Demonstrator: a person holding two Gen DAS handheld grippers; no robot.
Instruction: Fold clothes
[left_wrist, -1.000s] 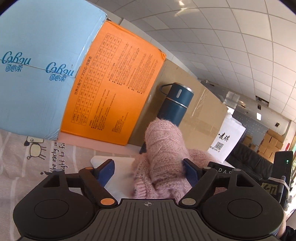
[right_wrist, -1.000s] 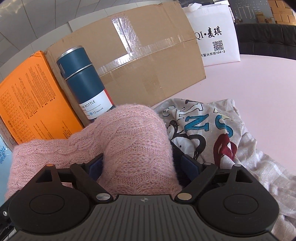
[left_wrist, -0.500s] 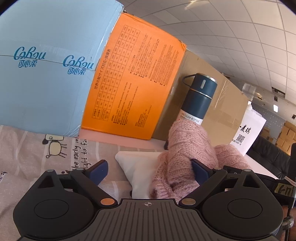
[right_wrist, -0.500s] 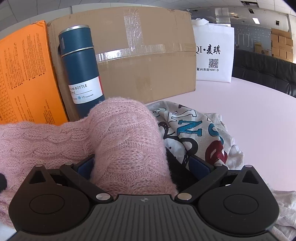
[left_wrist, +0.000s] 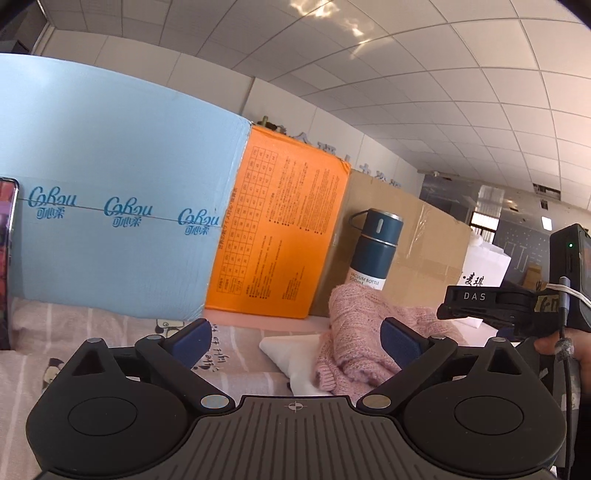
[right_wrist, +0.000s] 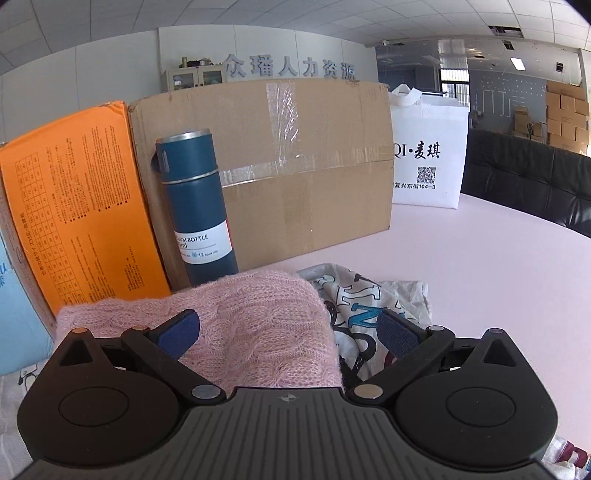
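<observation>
Pale blue carton (left_wrist: 110, 206), printed logo repeated along its face, at left. Orange box (right_wrist: 74, 206) with black print and tables just beside it. Taped brown cardboard box (right_wrist: 295, 166) next along, upright. Dark blue vacuum bottle (right_wrist: 195, 199) with white label standing in front of the cardboard box. White bag (right_wrist: 428, 147) with QR code at right. Pink desk (right_wrist: 480, 266) surface underneath. Black sofa (right_wrist: 528, 181) beyond. Stacked cartons (right_wrist: 565, 110) far right.

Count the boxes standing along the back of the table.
3: blue box at left, orange box in the middle, brown cardboard box at right behind the bottle. More may be hidden.
</observation>
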